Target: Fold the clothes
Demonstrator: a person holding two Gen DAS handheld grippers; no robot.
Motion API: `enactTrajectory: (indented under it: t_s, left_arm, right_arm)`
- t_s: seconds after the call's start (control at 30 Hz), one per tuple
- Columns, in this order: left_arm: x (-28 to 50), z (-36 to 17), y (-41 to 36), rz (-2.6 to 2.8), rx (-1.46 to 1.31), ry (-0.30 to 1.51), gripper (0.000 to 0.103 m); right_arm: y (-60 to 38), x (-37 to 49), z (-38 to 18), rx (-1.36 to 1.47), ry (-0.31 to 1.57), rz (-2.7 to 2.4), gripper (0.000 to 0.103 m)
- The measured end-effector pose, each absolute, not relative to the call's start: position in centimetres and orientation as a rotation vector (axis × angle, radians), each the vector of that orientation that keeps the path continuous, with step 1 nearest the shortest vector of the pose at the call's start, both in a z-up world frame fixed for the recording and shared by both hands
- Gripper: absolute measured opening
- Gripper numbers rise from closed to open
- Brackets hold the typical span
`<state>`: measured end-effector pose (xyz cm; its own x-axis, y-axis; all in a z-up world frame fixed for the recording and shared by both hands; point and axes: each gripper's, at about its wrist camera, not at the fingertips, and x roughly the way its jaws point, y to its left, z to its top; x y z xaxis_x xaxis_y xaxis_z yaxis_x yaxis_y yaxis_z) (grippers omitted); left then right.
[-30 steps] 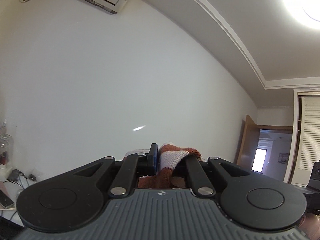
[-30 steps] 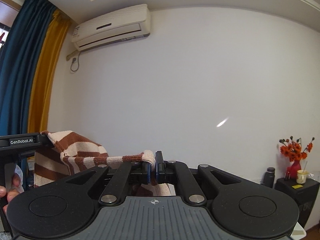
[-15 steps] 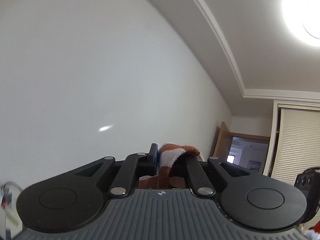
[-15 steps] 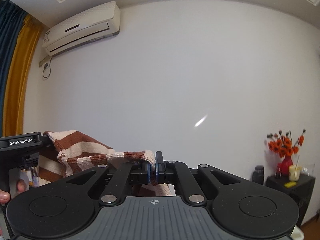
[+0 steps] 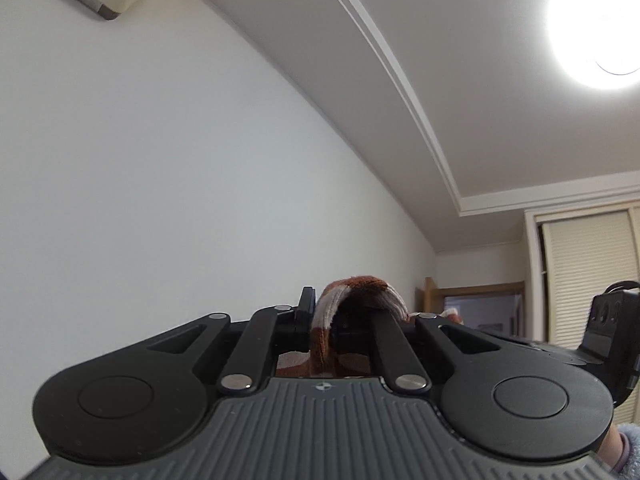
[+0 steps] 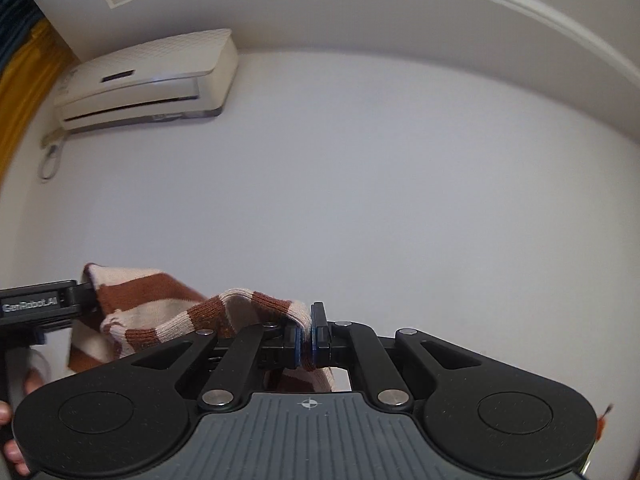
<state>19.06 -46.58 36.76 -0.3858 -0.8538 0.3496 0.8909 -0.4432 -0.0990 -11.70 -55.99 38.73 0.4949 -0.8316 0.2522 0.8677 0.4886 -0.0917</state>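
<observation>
Both grippers are clamped on the same brown-and-cream striped knit garment (image 6: 168, 320), and both cameras tilt up toward wall and ceiling. Nearest in the right wrist view, the right gripper (image 6: 311, 334) has its blue-padded fingers (image 6: 296, 346) pressed nearly together on a fold of the knit, which arches over the left finger and hangs down between the linkage bars. From that pinch the cloth runs away to the left in a slack, twisted band, reaching the left gripper (image 6: 86, 300), whose black body enters from the left edge with a label too blurred to read cleanly; its fingertips are buried in the fabric there. A person's fingers (image 6: 12, 440) show at the lower left edge, mostly cut off. In the left wrist view the left gripper (image 5: 314, 312) bites a hump of the same garment (image 5: 352, 288); the cloth bulges above and to the right of the left finger and covers the right finger entirely, so only the grip itself, not the gap, can be judged. How far the garment hangs below either gripper is hidden by the gripper bodies. At the right edge of this view sits the dark body of the right gripper (image 5: 612, 320), partly cropped. Farther off are an air conditioner (image 6: 152, 80) high on the white wall, a yellow curtain (image 6: 24, 64), a bright ceiling lamp (image 5: 600, 24) and a louvred door (image 5: 588, 280).
</observation>
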Motion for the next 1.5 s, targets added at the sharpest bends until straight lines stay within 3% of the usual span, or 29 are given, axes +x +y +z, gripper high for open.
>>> enactTrajectory:
  t_s: [0.2, 0.43, 0.7, 1.0, 1.3, 1.5]
  left_arm:
    - [19.5, 35.6, -50.9, -1.978, -0.365, -0.132, 0.008]
    - [19.8, 26.0, -54.3, -2.013, -0.278, 0.007, 0.008]
    - [17.9, 14.8, -64.4, -1.888, -0.06, 0.236, 0.008]
    - [10.4, 4.7, -79.5, -1.59, 0.14, 0.306, 0.008]
    - [4.5, -11.2, -89.7, -1.432, 0.296, 0.702, 0.009]
    - [-0.9, -16.5, -93.0, -1.488, 0.313, 0.865, 0.009]
  right_arm:
    - [-62.8, -9.8, 40.4, -0.217, -0.206, -1.106, 0.004]
    - [-67.0, -9.3, 32.4, -0.159, -0.048, -1.062, 0.004]
    - [-73.1, -9.1, 19.8, -0.019, 0.229, -0.935, 0.004]
    - [-88.7, -14.5, 5.1, 0.188, 0.433, -0.885, 0.004]
    - [-102.0, -23.0, -11.6, 0.431, 0.668, -0.882, 0.004]
    - [-104.9, -28.7, -20.6, 0.555, 0.807, -0.9, 0.004]
